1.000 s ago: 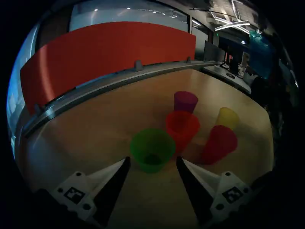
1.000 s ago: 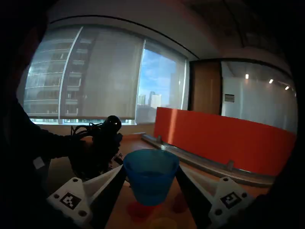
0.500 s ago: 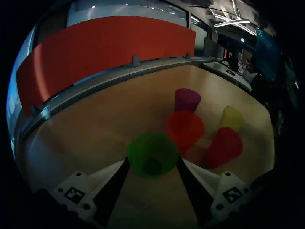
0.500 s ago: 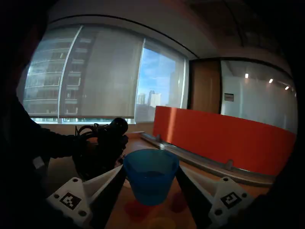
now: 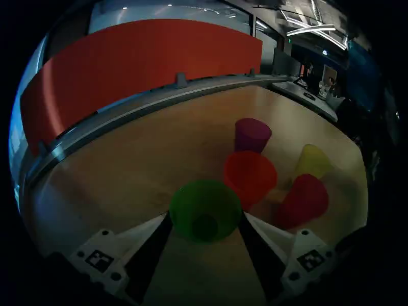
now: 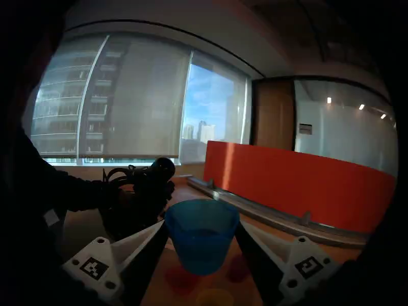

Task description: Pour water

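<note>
Right tongs [image 6: 200, 227] clamp blue cup [image 6: 202, 237]: upright, water inside, held above worktop [image 5: 127, 168]. Left tongs [image 5: 205, 219] straddle green cup [image 5: 205, 210], mouth up on worktop; fingers touch its sides, can't tell if squeezing. Green cup lies left of and below blue one, I judge.

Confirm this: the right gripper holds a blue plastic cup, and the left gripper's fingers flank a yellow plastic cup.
Wrong colour: the left gripper view shows the left gripper flanking a green plastic cup. The right gripper does hold the blue plastic cup.
</note>
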Action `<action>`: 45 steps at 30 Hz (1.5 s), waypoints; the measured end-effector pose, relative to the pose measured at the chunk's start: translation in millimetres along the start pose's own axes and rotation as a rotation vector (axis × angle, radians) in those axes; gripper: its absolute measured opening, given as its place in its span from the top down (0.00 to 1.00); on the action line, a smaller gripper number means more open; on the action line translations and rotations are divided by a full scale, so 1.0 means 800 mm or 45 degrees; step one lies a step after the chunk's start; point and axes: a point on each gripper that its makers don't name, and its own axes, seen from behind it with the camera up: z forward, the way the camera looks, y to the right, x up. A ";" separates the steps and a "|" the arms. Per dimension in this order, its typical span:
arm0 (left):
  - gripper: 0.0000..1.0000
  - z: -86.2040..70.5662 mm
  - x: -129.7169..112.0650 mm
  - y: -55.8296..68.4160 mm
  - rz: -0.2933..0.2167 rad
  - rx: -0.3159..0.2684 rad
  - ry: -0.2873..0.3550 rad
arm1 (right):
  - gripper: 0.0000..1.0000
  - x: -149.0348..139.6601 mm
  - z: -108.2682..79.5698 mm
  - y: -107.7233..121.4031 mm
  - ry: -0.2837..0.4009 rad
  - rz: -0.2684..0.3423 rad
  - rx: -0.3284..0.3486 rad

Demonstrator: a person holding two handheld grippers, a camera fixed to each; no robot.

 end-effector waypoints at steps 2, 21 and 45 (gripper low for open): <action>0.12 0.000 0.001 0.000 -0.003 0.000 0.003 | 0.09 0.000 -0.001 0.000 0.000 0.001 -0.001; 0.13 -0.034 0.021 0.014 -0.001 -0.029 0.101 | 0.09 0.007 -0.001 -0.011 -0.007 0.002 0.008; 0.13 -0.124 0.080 0.044 -0.027 -0.086 0.425 | 0.09 0.010 -0.009 -0.012 -0.006 0.045 -0.009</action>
